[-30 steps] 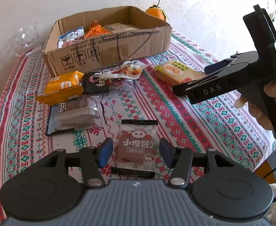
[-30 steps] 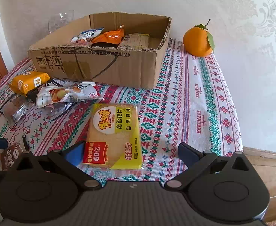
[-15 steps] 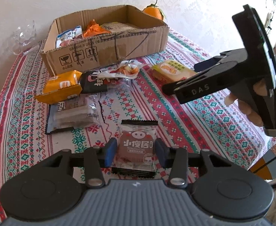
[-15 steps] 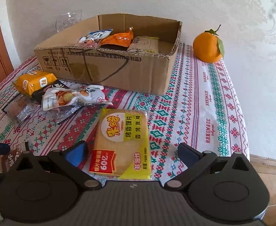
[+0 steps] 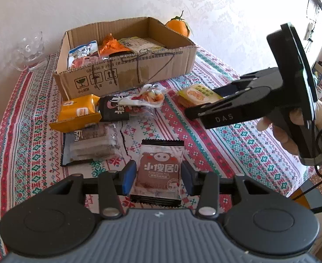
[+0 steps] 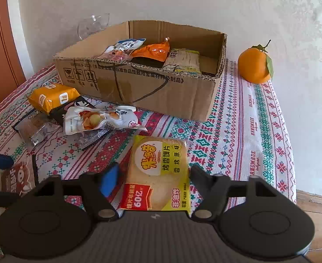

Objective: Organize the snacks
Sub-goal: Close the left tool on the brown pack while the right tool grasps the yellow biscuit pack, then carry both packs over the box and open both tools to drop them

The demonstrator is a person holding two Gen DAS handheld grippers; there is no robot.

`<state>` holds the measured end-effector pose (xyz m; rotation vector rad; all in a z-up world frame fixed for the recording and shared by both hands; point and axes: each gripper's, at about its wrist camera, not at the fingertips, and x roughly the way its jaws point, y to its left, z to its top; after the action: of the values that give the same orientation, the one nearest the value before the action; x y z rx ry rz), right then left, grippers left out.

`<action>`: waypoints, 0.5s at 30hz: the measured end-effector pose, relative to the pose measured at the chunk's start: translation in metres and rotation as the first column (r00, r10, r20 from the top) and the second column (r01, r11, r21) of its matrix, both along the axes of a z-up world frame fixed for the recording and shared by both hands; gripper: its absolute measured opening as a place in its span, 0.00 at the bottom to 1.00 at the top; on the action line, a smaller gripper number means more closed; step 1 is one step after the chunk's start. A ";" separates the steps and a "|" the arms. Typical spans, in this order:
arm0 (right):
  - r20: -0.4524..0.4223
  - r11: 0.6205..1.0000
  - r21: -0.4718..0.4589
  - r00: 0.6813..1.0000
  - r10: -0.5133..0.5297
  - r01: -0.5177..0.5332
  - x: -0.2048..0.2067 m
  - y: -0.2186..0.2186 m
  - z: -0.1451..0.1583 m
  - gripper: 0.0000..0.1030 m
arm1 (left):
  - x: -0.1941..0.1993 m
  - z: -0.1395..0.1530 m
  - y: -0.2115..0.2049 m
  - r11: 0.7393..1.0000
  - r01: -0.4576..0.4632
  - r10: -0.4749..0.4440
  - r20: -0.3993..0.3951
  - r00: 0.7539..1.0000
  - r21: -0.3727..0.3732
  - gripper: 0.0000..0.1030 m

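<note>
A brown snack packet with a pig face (image 5: 158, 168) lies on the patterned tablecloth, and my left gripper (image 5: 157, 175) is shut on it, a blue pad pressing each side. In the right wrist view a yellow packet of toasted slices (image 6: 158, 171) lies flat between the jaws of my right gripper (image 6: 154, 177). Those jaws are closing; a thin strip of cloth still shows between the left pad (image 6: 110, 178) and the packet. Behind both stands the open cardboard box (image 6: 161, 92) with several snack bags inside.
Loose snacks lie in front of the box: an orange-yellow pack (image 5: 79, 111), a black pack (image 5: 114, 109), a white pouch (image 5: 147, 96) and a clear pack of brown cakes (image 5: 90, 144). An orange (image 6: 254, 65) sits right of the box, a glass bowl (image 5: 29, 52) to its left. The table edge (image 6: 292, 175) runs close on the right.
My left jaws have closed onto the pig packet. My right jaws, wide apart before, have narrowed around the yellow packet. Neither hand has shifted much.
</note>
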<state>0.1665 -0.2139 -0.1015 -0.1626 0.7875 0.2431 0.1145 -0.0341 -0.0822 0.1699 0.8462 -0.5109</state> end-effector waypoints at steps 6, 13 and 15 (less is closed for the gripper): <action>0.000 1.000 -0.015 1.000 -0.008 0.008 -0.004 0.000 0.003 0.58 | 0.001 0.003 0.001 1.000 0.007 -0.007 -0.017 1.000 0.003 0.42; 0.013 1.000 -0.020 1.000 0.009 -0.008 -0.017 -0.006 0.020 0.58 | 0.001 0.011 0.007 1.000 -0.001 0.001 -0.012 1.000 -0.002 0.42; 0.018 1.000 -0.016 1.000 0.019 -0.019 -0.021 -0.008 0.027 0.58 | 0.001 0.014 0.007 1.000 -0.001 0.001 -0.008 1.000 0.004 0.42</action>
<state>0.1455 -0.2215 -0.0745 -0.1874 0.7701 0.2532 0.1155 -0.0270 -0.0679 0.1706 0.8546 -0.5089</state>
